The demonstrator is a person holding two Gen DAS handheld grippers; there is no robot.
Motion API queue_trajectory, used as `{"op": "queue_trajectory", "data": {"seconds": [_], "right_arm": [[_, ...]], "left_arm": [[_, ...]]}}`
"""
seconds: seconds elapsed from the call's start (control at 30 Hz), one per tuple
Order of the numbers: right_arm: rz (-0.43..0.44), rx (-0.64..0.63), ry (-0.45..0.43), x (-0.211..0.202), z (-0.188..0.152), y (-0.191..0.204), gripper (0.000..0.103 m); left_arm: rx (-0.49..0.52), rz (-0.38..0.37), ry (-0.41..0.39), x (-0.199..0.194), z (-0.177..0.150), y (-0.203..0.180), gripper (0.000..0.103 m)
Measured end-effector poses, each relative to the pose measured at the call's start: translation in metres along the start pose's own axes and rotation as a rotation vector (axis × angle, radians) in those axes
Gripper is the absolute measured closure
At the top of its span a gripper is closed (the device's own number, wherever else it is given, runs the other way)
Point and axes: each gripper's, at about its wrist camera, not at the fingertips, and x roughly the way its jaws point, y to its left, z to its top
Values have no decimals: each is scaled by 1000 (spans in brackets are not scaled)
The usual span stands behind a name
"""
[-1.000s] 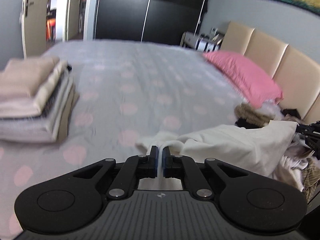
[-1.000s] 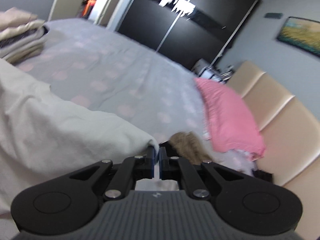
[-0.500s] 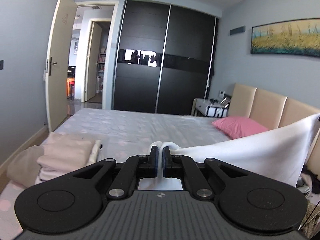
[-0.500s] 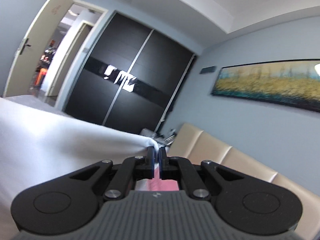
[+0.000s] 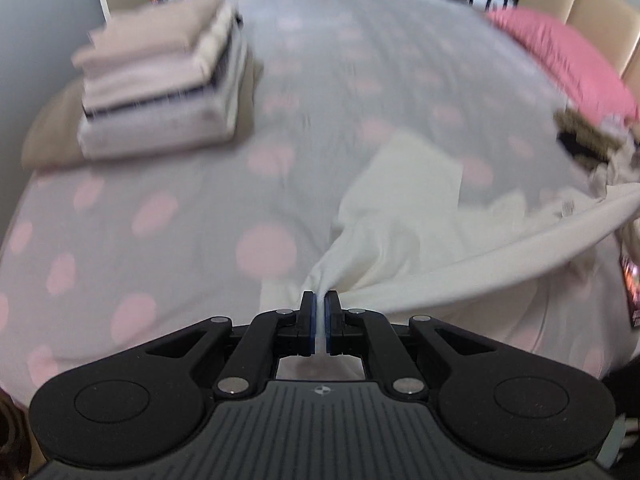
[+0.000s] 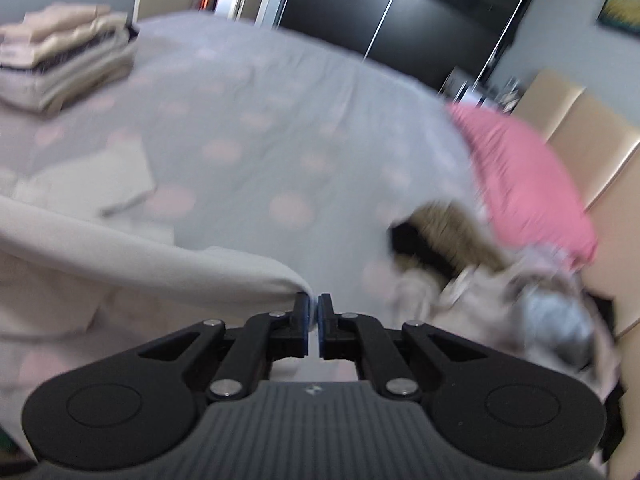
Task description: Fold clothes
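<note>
The bed [image 5: 168,216], grey with pink dots, is filling both views. The cream garment [image 5: 404,240] is lying right of centre in the left wrist frame, one edge stretching to the right border. The stack of folded clothes [image 5: 160,80] is sitting at upper left, the unfolded heap [image 6: 480,280] at right in the right wrist frame. The left tongs [image 5: 320,312] are pinching a garment corner; the right tongs [image 6: 313,312] are pressed together at another corner. Judgement: the spreading step is in hand. The next move is calling for laying the cloth flat and taut before folding.
</note>
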Motion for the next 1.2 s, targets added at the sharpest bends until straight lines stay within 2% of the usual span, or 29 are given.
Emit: {"op": "queue_trajectory", "data": {"seconds": [0.13, 0.23, 0.4, 0.47, 0.53, 0.6, 0.67, 0.83, 0.97, 1.2], "right_arm": [[61, -32, 157, 34, -26, 10, 98], [65, -118, 202, 41, -38, 22, 98], [90, -154, 305, 55, -54, 26, 98], [91, -166, 318, 58, -58, 27, 98], [93, -169, 323, 58, -59, 26, 98], [94, -171, 329, 59, -61, 25, 98], [94, -175, 332, 60, -62, 24, 98], [91, -185, 337, 61, -63, 24, 98], [86, -198, 333, 61, -63, 26, 98], [81, -209, 328, 59, -65, 27, 97]], "left_arm": [[116, 10, 162, 35, -28, -13, 100], [223, 18, 267, 60, -49, -27, 101], [328, 3, 382, 84, -68, -44, 100], [339, 1, 377, 81, -68, -45, 100], [345, -5, 363, 74, -67, -43, 95], [355, -27, 343, 62, -66, -41, 74], [369, -37, 317, 48, -61, -41, 63], [422, -55, 259, 21, -34, -60, 62], [471, -61, 195, 13, -3, -80, 62], [482, -46, 101, 49, 59, -105, 62]]}}
